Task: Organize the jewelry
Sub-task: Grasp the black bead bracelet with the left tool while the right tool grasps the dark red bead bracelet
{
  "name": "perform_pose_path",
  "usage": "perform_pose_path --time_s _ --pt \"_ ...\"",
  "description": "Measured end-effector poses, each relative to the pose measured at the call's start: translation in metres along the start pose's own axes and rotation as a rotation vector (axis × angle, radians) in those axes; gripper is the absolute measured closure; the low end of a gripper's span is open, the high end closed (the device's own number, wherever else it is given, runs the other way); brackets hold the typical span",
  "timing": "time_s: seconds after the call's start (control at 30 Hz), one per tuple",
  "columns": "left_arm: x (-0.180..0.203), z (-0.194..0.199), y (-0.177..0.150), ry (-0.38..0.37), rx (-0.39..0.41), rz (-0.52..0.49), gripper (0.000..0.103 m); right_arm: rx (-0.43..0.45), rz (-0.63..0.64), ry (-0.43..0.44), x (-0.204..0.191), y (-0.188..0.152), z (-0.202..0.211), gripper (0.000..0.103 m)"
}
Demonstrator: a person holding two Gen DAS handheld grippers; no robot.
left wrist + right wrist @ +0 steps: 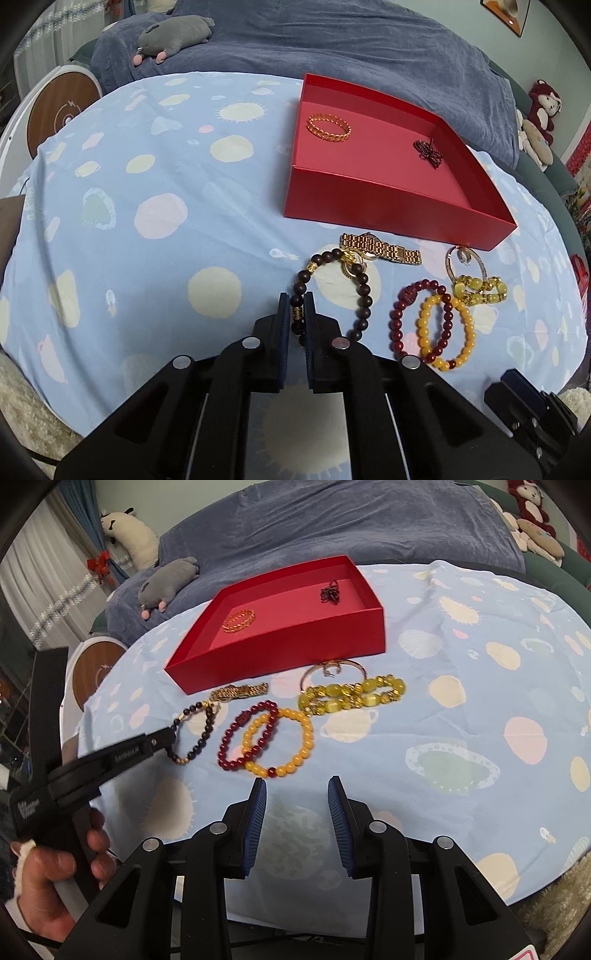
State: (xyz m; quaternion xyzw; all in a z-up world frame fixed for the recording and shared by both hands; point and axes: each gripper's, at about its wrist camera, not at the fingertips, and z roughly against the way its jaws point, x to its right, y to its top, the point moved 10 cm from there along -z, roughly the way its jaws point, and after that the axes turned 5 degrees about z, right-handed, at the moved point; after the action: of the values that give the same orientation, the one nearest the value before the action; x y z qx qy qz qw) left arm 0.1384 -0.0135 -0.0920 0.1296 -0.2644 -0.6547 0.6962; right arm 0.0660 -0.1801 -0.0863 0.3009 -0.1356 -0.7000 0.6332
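My left gripper (297, 308) is shut on the dark brown bead bracelet (364, 295), which lies on the blue cloth; it also shows in the right wrist view (201, 738). My right gripper (297, 786) is open and empty, just in front of the red bead bracelet (236, 734) and the orange bead bracelet (295, 760). A gold watch (380, 249), a thin bangle (463, 258) and a yellow stone bracelet (480, 290) lie by the red box (388, 195). The box holds a gold ring bracelet (328, 127) and a dark red chain (428, 149).
The table is covered by a blue spotted cloth (147, 206). Behind it a grey-blue blanket (332, 40) carries a grey plush toy (173, 37). A round wooden stool (61, 112) stands at the left. Plush toys (541, 118) sit at the far right.
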Motion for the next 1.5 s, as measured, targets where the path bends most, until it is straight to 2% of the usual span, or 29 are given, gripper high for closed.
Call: perform_pose_path --time_s 0.2,0.4,0.8,0.9,0.97,1.07,1.5 --pt "-0.014 0.009 -0.01 -0.003 -0.01 0.022 0.096 0.014 0.017 0.008 -0.012 0.016 -0.008 0.072" --pt "-0.021 0.006 -0.016 -0.004 -0.027 0.035 0.096 -0.011 0.018 0.004 -0.018 0.024 -0.028 0.08" --pt "-0.021 0.003 -0.016 -0.009 -0.018 0.033 0.096 -0.047 0.02 -0.009 -0.023 0.033 -0.054 0.081" --pt "-0.021 0.003 -0.016 -0.012 -0.017 0.034 0.096 -0.064 0.023 -0.008 -0.024 0.03 -0.06 0.09" --pt "-0.021 0.004 -0.017 -0.013 -0.017 0.035 0.096 -0.067 0.022 -0.008 -0.024 0.029 -0.062 0.092" --pt "-0.021 0.004 -0.017 -0.013 -0.017 0.035 0.096 -0.066 0.015 -0.009 -0.024 0.029 -0.062 0.095" --pt "-0.019 0.01 -0.018 -0.03 -0.023 0.048 0.096 0.015 -0.013 0.012 -0.023 0.04 -0.024 0.095"
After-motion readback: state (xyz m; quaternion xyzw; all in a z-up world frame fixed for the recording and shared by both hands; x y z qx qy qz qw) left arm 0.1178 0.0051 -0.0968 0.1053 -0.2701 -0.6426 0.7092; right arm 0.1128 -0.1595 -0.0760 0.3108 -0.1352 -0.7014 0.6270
